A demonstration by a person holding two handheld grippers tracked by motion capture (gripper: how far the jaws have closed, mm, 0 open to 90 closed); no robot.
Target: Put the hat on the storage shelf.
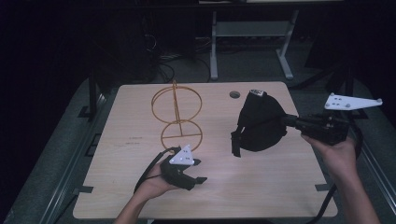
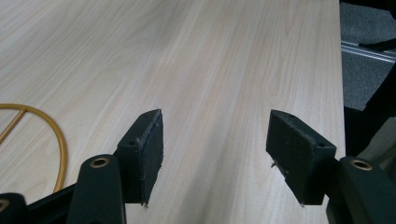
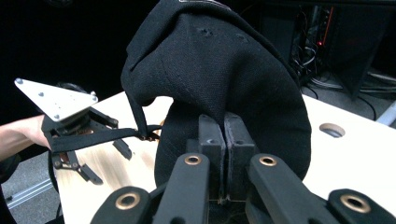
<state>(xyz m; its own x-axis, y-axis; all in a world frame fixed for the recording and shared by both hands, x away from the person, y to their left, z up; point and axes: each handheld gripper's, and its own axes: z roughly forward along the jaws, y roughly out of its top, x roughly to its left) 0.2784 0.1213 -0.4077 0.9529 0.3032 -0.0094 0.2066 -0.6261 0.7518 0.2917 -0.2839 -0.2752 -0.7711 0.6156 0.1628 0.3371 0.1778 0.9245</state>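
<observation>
Light wooden table (image 1: pixel 261 196) across the middle of the high view, with a round hole (image 1: pixel 234 94) near its far edge. On the right half, a black cap (image 1: pixel 259 123), lifted and bunched, crown turned up and a strap (image 1: pixel 235 142) hanging off its left side down toward the tabletop. Left of centre, a golden wire stand (image 1: pixel 176 114) (two rings on an upright rod, the lower ring close to the table) standing well apart from the cap. At the right edge of the table, the right gripper (image 1: pixel 286 120) in the right hand (image 1: pixel 340 156), jaws pressed together on the cap's fabric, seen plainly in the right gripper view where the pads (image 3: pixel 212 140) meet with cloth between them. Near the front edge, the left gripper (image 1: pixel 198 170) in the left hand (image 1: pixel 154 184), just in front of the stand's lower ring, jaws spread wide with bare tabletop between the pads (image 2: pixel 149 149) and nothing held
</observation>
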